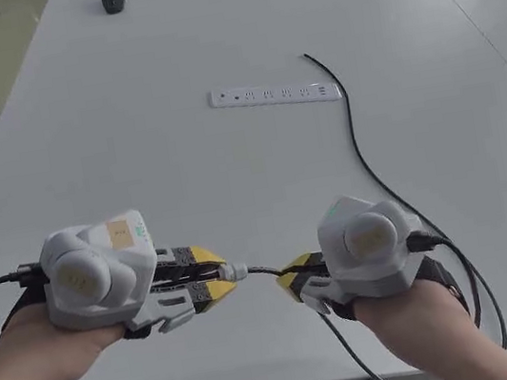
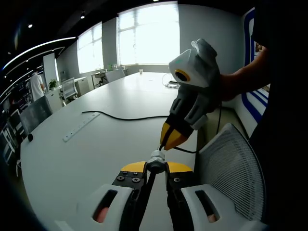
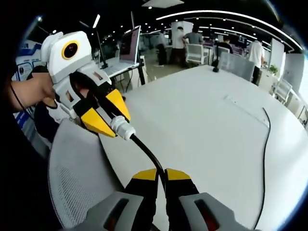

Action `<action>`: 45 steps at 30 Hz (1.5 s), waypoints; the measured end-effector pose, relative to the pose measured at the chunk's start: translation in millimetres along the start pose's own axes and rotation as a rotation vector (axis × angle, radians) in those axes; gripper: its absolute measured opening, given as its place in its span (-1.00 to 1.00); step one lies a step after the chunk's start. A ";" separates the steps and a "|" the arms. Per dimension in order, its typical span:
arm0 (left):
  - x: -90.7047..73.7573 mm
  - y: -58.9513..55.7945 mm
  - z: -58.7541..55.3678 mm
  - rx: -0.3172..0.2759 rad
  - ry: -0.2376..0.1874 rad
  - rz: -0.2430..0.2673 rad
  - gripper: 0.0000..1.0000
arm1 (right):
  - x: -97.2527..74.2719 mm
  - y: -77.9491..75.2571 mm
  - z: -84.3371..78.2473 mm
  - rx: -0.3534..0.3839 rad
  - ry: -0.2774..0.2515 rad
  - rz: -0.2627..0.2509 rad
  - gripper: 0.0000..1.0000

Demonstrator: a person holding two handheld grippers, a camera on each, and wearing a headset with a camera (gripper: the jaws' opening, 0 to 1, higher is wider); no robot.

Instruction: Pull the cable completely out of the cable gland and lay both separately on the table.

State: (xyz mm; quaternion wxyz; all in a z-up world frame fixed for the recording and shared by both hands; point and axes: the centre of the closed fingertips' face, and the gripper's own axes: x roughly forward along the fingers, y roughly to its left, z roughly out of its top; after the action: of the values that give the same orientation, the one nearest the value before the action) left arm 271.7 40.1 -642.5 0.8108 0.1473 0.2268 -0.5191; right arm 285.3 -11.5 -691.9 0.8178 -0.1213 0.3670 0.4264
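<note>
Both claws are held low over the near edge of the white surface (image 1: 232,174), tips facing each other, close but not touching. The left claw (image 1: 217,274) is clamped on the cable gland (image 1: 234,272), pale grey, with its nose pointing at the other claw. The right claw (image 1: 293,271) is pinched shut on the black cable (image 1: 262,270) just out from the gland's mouth; in the right gripper view the cable passes between that claw's tips and curves up into the gland. A short run of cable spans the gap, slightly slack, and the rest appears to trail down past the right hand (image 1: 416,304) toward the surface edge. The cable sits in the gland, so nothing is separated and neither part lies on the surface. Judgement for the pull: draw the right claw straight away along the gland's axis while the left claw braces without twisting, so the cable slides rather than kinks at the mouth (a sideways tug would likely bind it). How much cable lies behind the gland is hidden, so one pull may not clear it; regrip nearer the gland if so. A power strip (image 1: 275,95) and its lead (image 1: 358,140) lie well apart.
</note>
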 end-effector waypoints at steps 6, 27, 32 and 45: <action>-0.3 0.8 0.0 -0.001 0.002 -0.003 -0.69 | 1.0 -7.3 -8.3 0.060 0.013 -0.009 -1.00; 1.2 1.8 -2.5 -0.012 0.008 -0.009 -0.69 | 2.5 -15.7 -18.5 0.046 0.018 -0.027 -0.99; 1.7 3.7 -2.3 -0.009 0.009 -0.004 -0.69 | 2.2 -11.4 -13.7 -0.011 -0.001 -0.019 -0.91; 2.4 5.5 -2.6 -0.007 0.010 0.003 -0.69 | -3.7 20.2 39.3 -0.355 -0.089 0.000 -0.71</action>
State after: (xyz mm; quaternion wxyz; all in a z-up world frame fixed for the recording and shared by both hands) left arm 277.1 41.8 -646.0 0.8109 0.1475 0.2322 -0.5164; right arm 287.6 18.7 -659.4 0.7991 -0.2444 0.2494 0.4895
